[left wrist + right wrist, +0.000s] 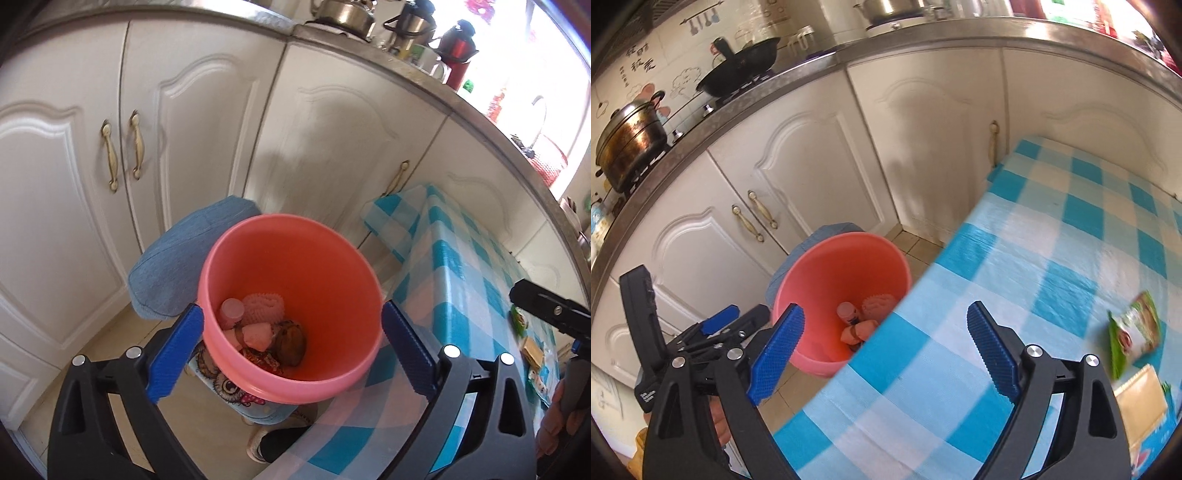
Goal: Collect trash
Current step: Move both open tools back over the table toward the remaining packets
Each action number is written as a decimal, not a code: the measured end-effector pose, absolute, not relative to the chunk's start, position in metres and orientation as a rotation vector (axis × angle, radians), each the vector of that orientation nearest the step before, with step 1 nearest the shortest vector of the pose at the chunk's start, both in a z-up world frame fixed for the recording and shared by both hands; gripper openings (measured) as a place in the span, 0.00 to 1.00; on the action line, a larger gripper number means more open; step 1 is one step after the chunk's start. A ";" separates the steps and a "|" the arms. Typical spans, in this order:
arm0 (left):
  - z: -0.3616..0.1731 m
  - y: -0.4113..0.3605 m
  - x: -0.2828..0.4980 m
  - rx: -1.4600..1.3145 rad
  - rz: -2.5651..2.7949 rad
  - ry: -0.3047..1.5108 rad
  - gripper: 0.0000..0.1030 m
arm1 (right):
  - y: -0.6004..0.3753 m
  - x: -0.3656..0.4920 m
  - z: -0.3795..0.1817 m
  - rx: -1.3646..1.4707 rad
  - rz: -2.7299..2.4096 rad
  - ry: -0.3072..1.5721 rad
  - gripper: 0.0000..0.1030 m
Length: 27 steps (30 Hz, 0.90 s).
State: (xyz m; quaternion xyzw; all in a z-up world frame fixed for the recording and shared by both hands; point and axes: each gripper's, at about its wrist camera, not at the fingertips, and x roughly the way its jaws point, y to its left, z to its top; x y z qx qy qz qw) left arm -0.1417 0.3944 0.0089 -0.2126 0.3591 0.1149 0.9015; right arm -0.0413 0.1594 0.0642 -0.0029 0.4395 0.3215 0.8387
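both grippers wide, empty | left gripper [291,350] right over pink bin [364,291] | green wrapper [1134,338] right of right gripper [884,347] on surface [1015,236] | risk: slick packet skids off edge, misses bin

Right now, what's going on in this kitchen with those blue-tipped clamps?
A person is clearing trash off a table with a handheld tool in each hand. Both the left tool and the right tool are open and empty. The left one hangs over a pink bucket on the floor, which already holds several scraps. A green snack packet and a tan wrapper still lie on the blue checked tablecloth.
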 end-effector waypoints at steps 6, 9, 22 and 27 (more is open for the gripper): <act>0.020 0.379 -0.143 -0.421 0.195 0.721 0.96 | 0.133 -0.043 0.069 0.060 0.634 0.913 0.88; 0.027 0.369 -0.143 -0.409 0.169 0.717 0.96 | 0.122 -0.046 0.073 0.081 0.621 0.898 0.88; 0.045 0.328 -0.145 -0.386 0.059 0.709 0.96 | 0.068 -0.059 0.087 0.137 0.528 0.841 0.89; 0.052 0.310 -0.145 -0.369 0.024 0.711 0.96 | 0.045 -0.067 0.091 0.152 0.491 0.824 0.89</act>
